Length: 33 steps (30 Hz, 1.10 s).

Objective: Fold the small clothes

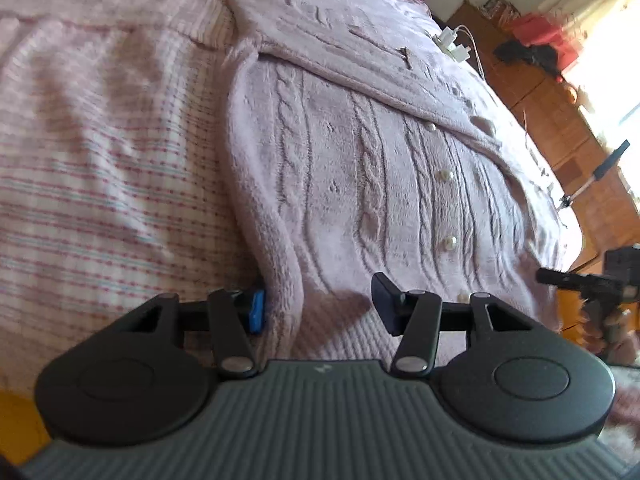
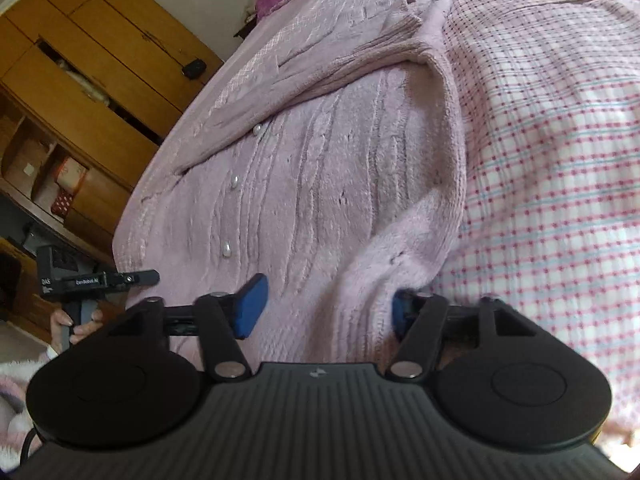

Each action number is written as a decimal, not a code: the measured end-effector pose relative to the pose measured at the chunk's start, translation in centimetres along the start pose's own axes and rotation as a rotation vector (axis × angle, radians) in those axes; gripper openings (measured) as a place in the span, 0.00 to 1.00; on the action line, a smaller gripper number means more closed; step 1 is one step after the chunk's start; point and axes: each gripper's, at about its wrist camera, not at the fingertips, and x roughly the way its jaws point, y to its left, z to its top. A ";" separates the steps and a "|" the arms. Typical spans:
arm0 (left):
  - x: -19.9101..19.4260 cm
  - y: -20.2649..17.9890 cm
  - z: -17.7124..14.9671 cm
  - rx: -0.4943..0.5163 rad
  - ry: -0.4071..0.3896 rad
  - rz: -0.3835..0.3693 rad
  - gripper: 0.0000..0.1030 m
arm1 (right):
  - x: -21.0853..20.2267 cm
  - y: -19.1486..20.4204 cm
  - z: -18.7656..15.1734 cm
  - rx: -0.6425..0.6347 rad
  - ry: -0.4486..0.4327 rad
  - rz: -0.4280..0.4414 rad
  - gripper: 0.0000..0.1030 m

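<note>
Both grippers are at the hem of the cardigan (image 1: 360, 168), one on each bottom corner. It lies flat on the bed (image 1: 100, 160), buttoned, with both sleeves already crossed over the chest.

My left gripper (image 1: 320, 308) is spread wide, with the hem corner sitting between its fingers, nothing pinched yet. Same deal on the right gripper (image 2: 324, 312): spread, straddling the other corner, with the far finger half buried under the fabric.

What worries me: this knit is thick and fuzzy, cable-patterned, and looks pretty floppy. If I close on just the top layer, I think the back layer stays on the bed and the fold comes out lopsided. The folded edges are fat rolls, so the pads might grab only fluff and slip off mid-lift. Lifting one side faster than the other would probably skew the fold and drag the sleeves out of place. The pearl buttons (image 1: 446, 176) are round and hard, so they might bunch things up along the middle.

The checked sheet underneath looks thin and wrinkly, so I could snag it too.
</note>
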 end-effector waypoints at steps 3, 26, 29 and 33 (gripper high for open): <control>0.5 -0.3 0.5 -0.016 0.008 -0.001 0.23 | 1.1 0.0 0.3 0.004 -0.001 -0.011 0.20; -4.1 -3.0 6.3 -0.152 -0.343 -0.218 0.13 | -1.7 2.2 5.7 0.065 -0.446 0.233 0.13; -4.5 -2.9 7.1 -0.168 -0.377 -0.218 0.13 | -1.8 2.0 7.0 0.067 -0.483 0.239 0.13; -5.1 -2.6 8.5 -0.194 -0.427 -0.217 0.12 | -2.1 2.1 9.2 0.064 -0.531 0.234 0.13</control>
